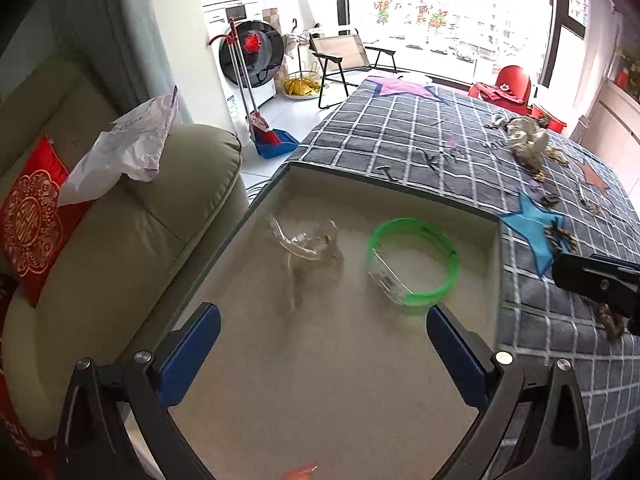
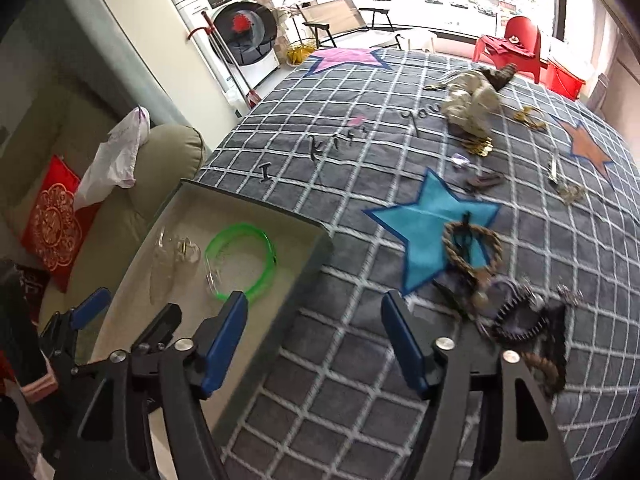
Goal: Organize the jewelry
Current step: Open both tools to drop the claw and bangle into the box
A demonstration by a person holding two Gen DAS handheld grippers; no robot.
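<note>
Inside tray: green bangle lying flat, opening up; both grippers' jaws spread, nothing between.

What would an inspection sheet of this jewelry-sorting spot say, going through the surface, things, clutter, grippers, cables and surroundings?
Surface: grey checked blanket with star patches.
Job's things: beige tray holds a green bangle and a clear piece, apart; rope-like loop and dark ornaments lie on the blanket.
Clutter: pale heap with gold bits further back.
Grippers: left gripper open over the tray, empty; right gripper open over the tray's edge, empty.
Cables: nothing seen.
Surroundings: beige sofa, red cushion, washing machine, window.
</note>
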